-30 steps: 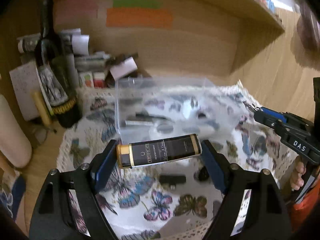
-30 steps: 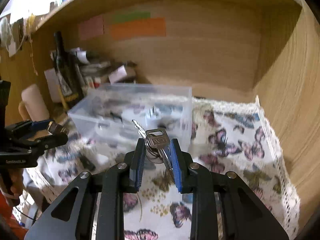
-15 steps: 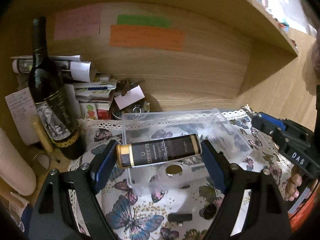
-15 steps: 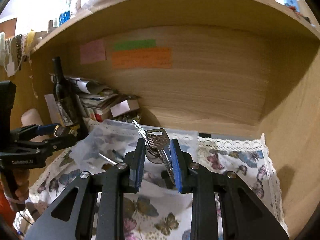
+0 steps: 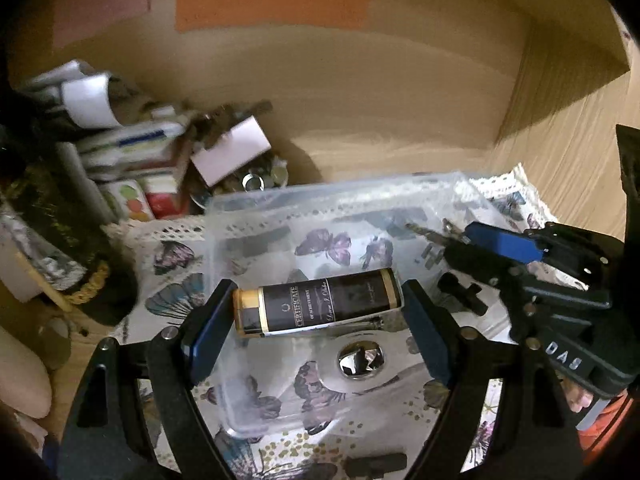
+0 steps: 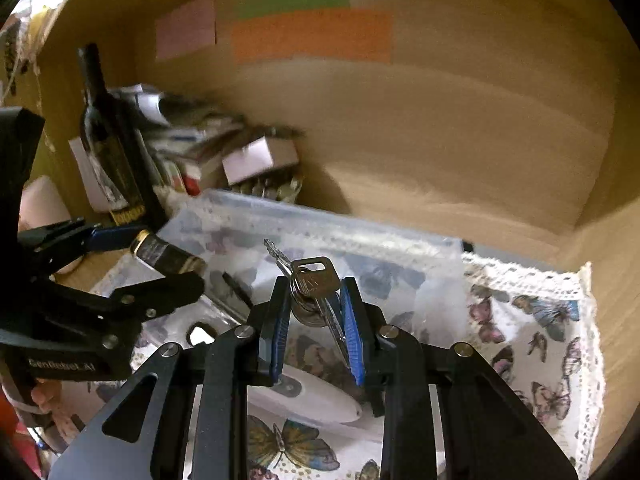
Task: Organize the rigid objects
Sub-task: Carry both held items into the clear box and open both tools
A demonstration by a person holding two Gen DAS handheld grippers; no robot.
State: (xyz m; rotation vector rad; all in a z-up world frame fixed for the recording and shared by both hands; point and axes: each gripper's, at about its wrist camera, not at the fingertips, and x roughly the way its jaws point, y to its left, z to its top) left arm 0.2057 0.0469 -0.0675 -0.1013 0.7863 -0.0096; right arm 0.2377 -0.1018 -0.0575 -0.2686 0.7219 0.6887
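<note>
Gripping end to end, the left gripper [image 5: 318, 312] holds a stiff, smooth black tube [image 5: 318, 307] over the clear bin [image 5: 224, 216]; the right gripper [image 6: 314, 312] pinches light, dangling keys [image 6: 316, 284] above its right side.

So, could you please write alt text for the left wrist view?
The left claw grips a black-and-gold tube sideways above a clear bin on a butterfly cloth. At right, the right claw holds keys over the bin; a dark bottle and papers sit at left.
</note>
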